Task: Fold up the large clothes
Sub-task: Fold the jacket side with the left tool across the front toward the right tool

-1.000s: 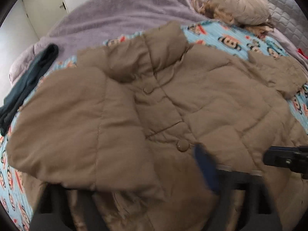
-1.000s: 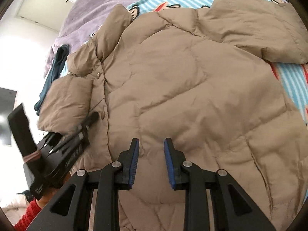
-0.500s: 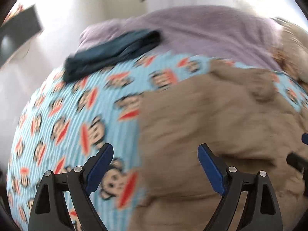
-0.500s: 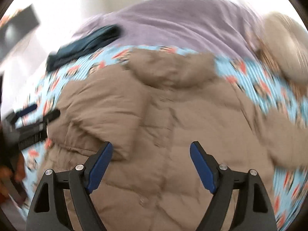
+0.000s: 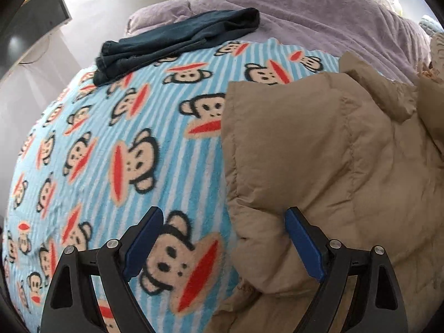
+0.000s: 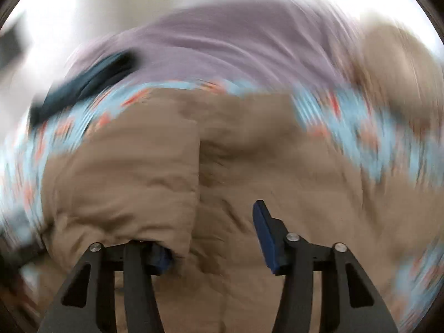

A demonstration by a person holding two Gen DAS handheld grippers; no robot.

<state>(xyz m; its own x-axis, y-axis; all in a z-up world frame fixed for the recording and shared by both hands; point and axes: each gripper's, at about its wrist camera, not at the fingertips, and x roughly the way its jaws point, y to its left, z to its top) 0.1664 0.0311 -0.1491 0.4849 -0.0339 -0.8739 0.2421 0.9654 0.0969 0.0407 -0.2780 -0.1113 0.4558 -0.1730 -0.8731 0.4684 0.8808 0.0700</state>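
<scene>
Both tongs now hang over the tan puffer jacket (image 5: 333, 166): left tongs (image 5: 224, 238) gape empty beside its sleeve, off the front; right tongs (image 6: 213, 233), just closing, straddle a fold.

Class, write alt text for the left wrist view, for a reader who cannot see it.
An open two-finger left gripper hovers over the edge of a tan quilted puffer jacket lying on a light blue striped fleece blanket with cartoon monkey faces. Behind, a folded dark teal garment rests beside a lilac plush blanket.
</scene>
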